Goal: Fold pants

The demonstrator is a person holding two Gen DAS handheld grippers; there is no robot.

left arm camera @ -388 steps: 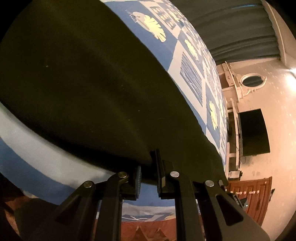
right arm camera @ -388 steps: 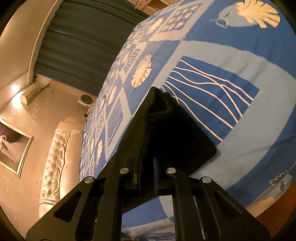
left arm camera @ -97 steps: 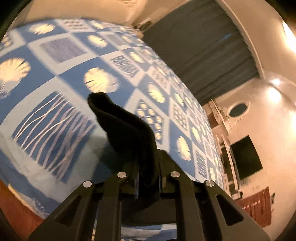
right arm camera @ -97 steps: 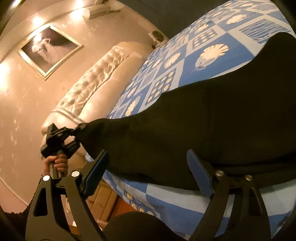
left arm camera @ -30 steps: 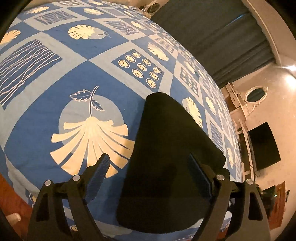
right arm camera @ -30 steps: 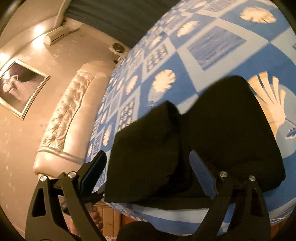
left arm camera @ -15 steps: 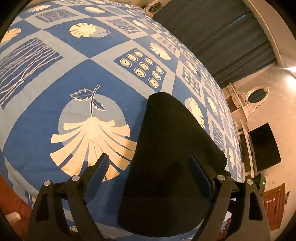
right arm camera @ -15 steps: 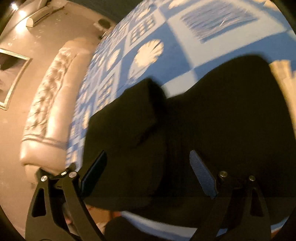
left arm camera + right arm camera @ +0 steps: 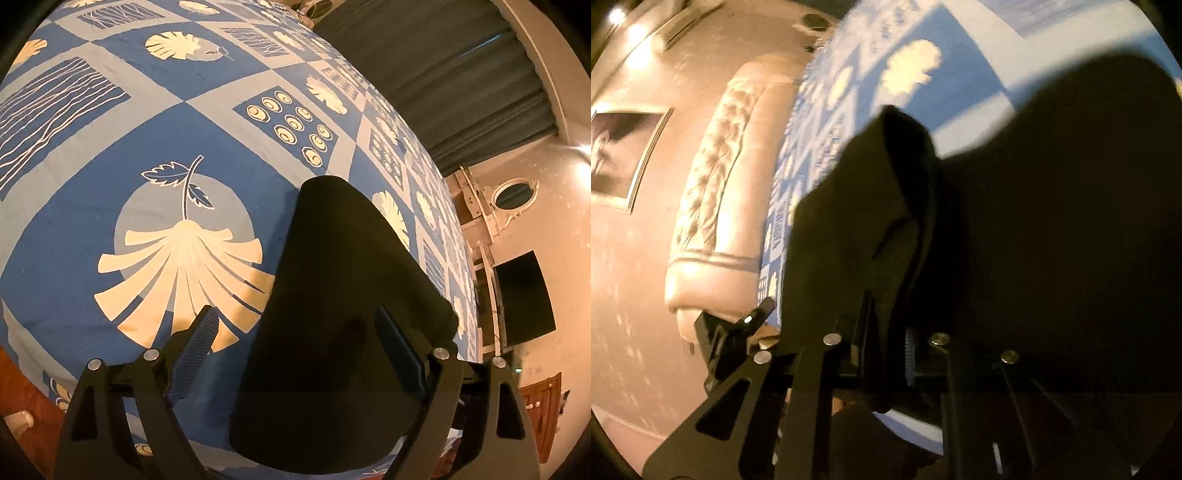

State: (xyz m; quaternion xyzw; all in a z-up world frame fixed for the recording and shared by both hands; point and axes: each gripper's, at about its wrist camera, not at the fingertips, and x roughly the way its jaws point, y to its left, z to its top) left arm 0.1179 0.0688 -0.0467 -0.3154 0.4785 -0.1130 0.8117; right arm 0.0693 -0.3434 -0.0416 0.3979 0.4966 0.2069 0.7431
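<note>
Pants: the black fabric pants [image 9: 343, 302] are lying folded into a thick, dark stack near the close edge of the bed; in the right wrist view the same stack [image 9: 1052, 229] is filling most of the frame, with one layer [image 9: 864, 206] standing up in a raised fold.
Bed: the blue-and-pale patchwork bedspread with cream shell and leaf prints [image 9: 155, 184] is carrying the pants; nothing else is resting on it in either view.
Left gripper: the black two-finger left gripper [image 9: 295, 343] is hovering with its fingers spread wide, one ridged pad [image 9: 195, 347] over the bedspread beside the stack and the other [image 9: 399, 350] over the stack's right part; neither pad is pressing on the cloth.
Right gripper: the black two-finger right gripper [image 9: 888, 347] is closing its jaws, and a fold of the pants is sitting pinched between the pads, rising upward from them.
Containers: no box, basket or drawer is showing in either view; the bed is the only surface holding anything.
Surroundings: a padded cream headboard [image 9: 713, 192] is running along the bed's far side; a framed picture [image 9: 624, 155] is hanging on the wall; dark grey curtains [image 9: 443, 74] are hanging beyond the bed.
Sharpness: the right wrist view is blurring, so fine detail of the folds is unclear.
</note>
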